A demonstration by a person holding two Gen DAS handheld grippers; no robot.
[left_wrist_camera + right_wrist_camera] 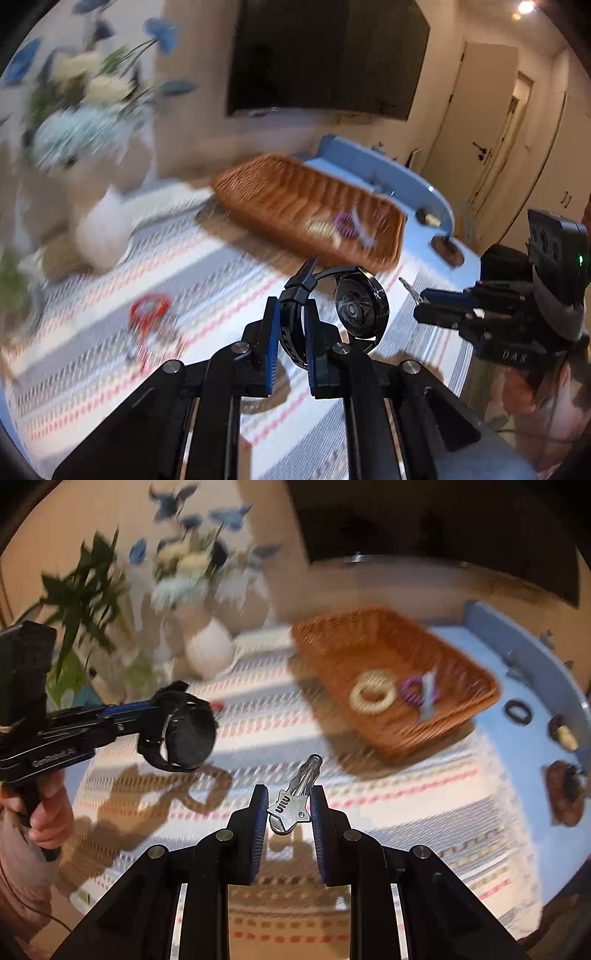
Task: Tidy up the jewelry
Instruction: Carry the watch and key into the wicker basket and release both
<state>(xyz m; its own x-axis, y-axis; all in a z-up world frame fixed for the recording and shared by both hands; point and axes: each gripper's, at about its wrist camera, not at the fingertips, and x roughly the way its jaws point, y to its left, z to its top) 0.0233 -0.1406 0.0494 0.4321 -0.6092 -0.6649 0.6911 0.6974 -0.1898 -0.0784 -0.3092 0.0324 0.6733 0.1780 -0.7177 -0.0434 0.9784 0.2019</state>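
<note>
Left gripper (291,321): clamped on the strap of a black round-faced wristwatch (360,304), lower centre of the left view, off the cloth.

Right gripper (289,808): pinching a silver star-shaped metal hair clip (291,805) by its edges, low centre of its view.

Target, probably: brown woven wicker basket (476,686), upper right, already holding a cream ring and purple bits.

Risk: the watch hangs heavy to one side, so a fast swing could twist it loose; the clip's grip looks thin, could pop out onto the striped tablecloth (406,812).

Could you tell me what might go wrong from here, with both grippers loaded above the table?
The black wristwatch is pinched only by its strap in the left gripper, so its heavy case may swing or slip. The silver star-shaped hair clip sits askew in the right gripper and might drop short of the woven wicker basket.
</note>
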